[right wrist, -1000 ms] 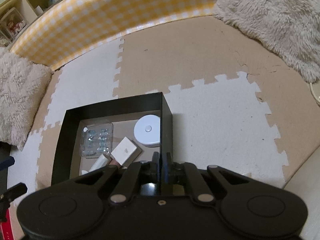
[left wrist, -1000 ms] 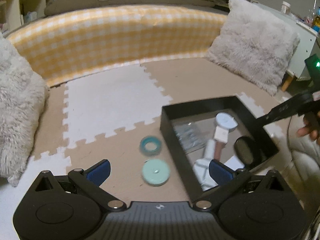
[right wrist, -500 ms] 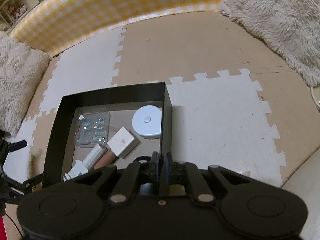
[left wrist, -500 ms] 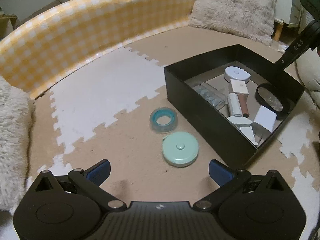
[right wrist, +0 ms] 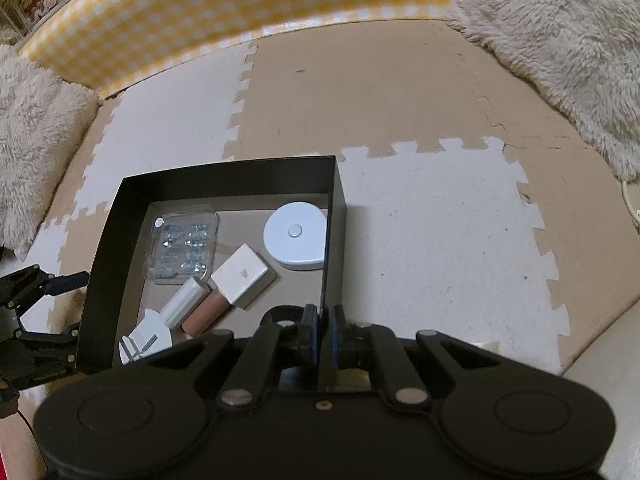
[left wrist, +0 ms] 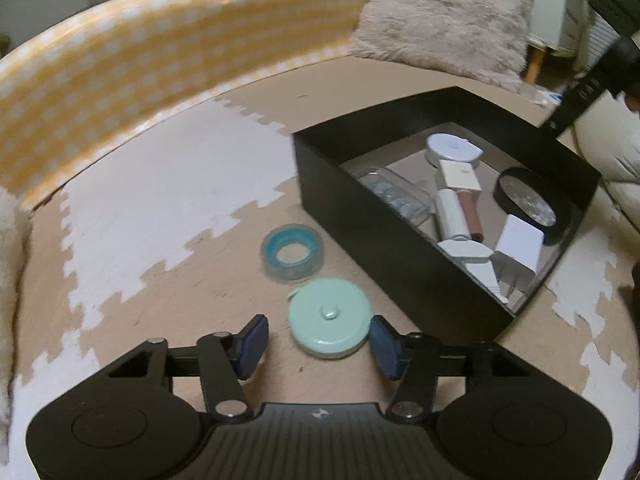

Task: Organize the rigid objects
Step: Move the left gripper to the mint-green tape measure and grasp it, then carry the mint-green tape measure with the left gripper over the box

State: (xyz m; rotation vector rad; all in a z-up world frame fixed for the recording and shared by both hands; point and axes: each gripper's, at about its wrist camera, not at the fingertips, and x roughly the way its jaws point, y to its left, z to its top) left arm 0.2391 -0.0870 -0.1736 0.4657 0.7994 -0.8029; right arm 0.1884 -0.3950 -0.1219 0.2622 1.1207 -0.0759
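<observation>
A mint round tape measure lies on the foam mat between the blue pads of my open left gripper; the right pad is almost touching it. A teal tape roll lies just beyond. A black box to the right holds a white round disc, a white block, a clear blister pack, a pink tube, a black compact and a charger. My right gripper is shut on the box's right wall.
Tan and white puzzle mats cover the floor. A yellow checked bolster runs along the back. Fluffy cushions lie at the right and left. A white cabinet stands at far right.
My left gripper has moved forward and down to the mint tape measure, and its jaws have narrowed around it. My right gripper keeps its hold on the box wall.
</observation>
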